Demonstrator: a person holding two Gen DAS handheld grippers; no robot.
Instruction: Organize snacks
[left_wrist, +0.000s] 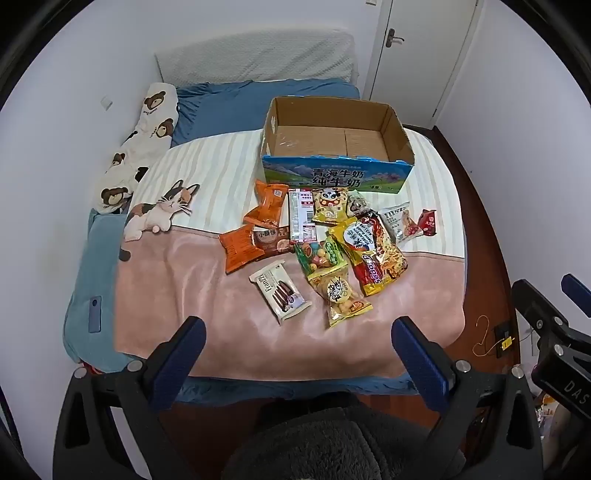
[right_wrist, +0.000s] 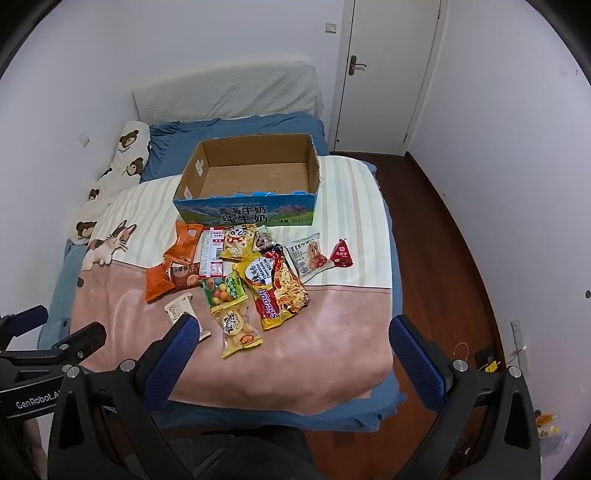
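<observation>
Several snack packets lie in a loose pile on the bed in front of an empty cardboard milk box (left_wrist: 399, 127) (right_wrist: 314, 166). Among them are a Sedaap noodle packet (left_wrist: 376, 254) (right_wrist: 279, 291), orange packets (left_wrist: 240, 247) (right_wrist: 159, 280), a white Franzzi biscuit pack (left_wrist: 280, 293) (right_wrist: 179, 306) and a small red packet (left_wrist: 427, 222) (right_wrist: 340, 254). My left gripper (left_wrist: 299, 332) is open and empty, held near the bed's front edge. My right gripper (right_wrist: 295, 332) is open and empty beside it, also short of the pile.
The bed has a pink and striped blanket (left_wrist: 207, 295) (right_wrist: 314, 350) with a cat print (left_wrist: 162, 208). A bear-print pillow (left_wrist: 147, 125) lies at the left wall. A phone (left_wrist: 95, 314) rests on the left edge. Wooden floor and a door (right_wrist: 388, 74) are to the right.
</observation>
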